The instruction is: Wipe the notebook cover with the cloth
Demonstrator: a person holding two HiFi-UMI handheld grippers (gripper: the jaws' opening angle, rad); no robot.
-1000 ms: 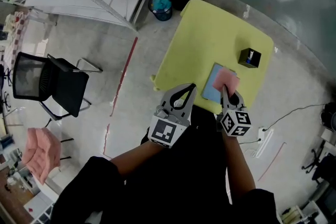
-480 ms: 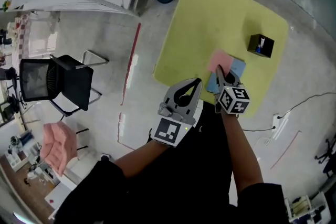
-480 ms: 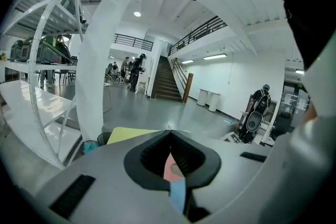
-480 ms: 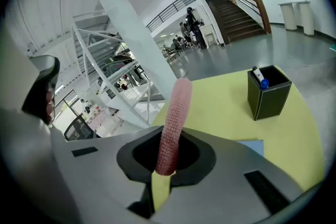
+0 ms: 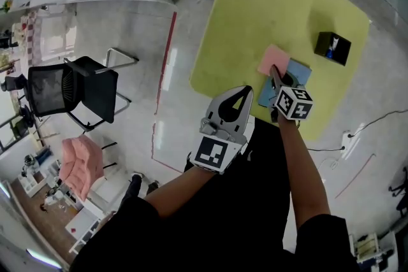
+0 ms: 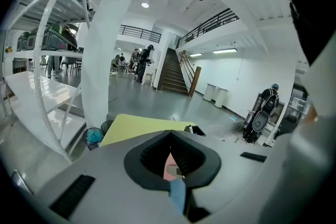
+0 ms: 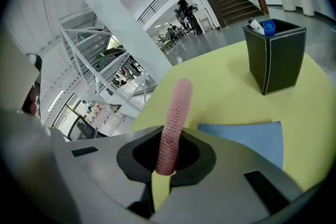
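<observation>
Right tongs [image 5: 274, 75] grip the pink cloth [image 5: 273, 60] beside the blue notebook [image 5: 298, 72]; left tongs [image 5: 245, 92] clenched, empty.

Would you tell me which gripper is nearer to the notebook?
Right. The right gripper is above the notebook, holding the cloth; the left gripper sits apart, to its left.

Our right gripper [image 5: 275, 73], arm stretched forward, grips the cloth [image 5: 273, 59] between its jaws. Our left gripper [image 5: 244, 92] hangs beside it, set further back, jaws together and empty.
</observation>
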